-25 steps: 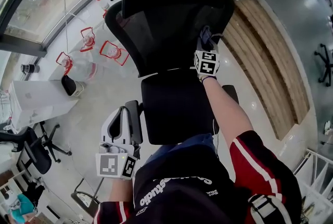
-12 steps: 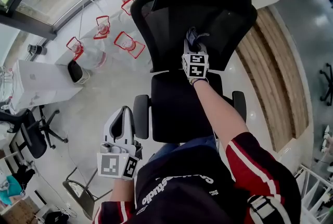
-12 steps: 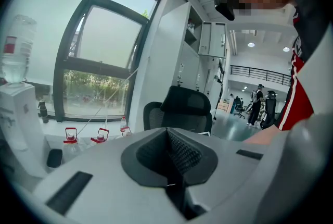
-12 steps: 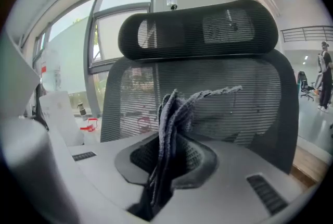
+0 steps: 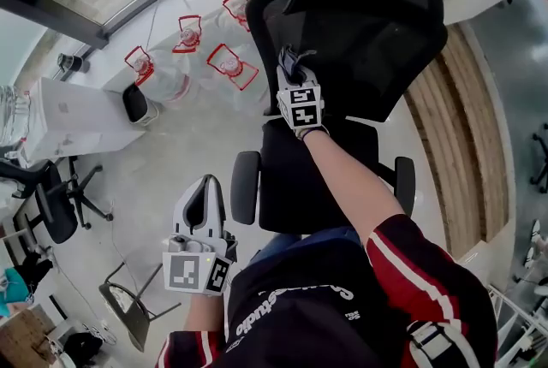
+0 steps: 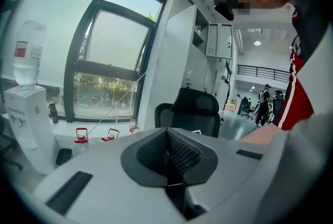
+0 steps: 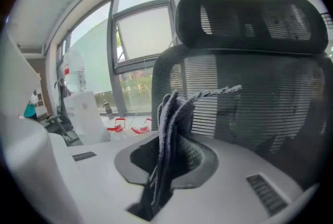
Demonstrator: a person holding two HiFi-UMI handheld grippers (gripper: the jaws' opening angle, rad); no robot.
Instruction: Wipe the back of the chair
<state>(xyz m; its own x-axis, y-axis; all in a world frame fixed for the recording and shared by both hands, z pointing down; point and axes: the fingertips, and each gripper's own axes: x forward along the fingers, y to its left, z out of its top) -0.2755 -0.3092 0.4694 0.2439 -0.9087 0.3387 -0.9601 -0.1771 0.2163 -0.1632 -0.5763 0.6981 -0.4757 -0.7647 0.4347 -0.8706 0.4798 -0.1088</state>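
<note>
Now my right gripper (image 5: 293, 74), clamped on the cloth (image 7: 170, 113), has swept leftward across the chair back (image 5: 377, 41) just ahead, so one pass looks done; my left gripper (image 5: 204, 205) idles, jaws together.

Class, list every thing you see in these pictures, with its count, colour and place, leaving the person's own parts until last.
office chair: one, black mesh, centre, before the person
cloth: one, grey, pinched in the right claw, at the chair's backrest
water jugs: at least three, clear with red handles, floor by the window
water dispenser: one, white, bottle on top, left
second chair: one, black, far left
wooden strip: one, brown, floor at right
left claw: one, grey-white, shut, empty, held low
right claw: one, shut on the cloth
sleeves: two, dark with red and white stripes
</note>
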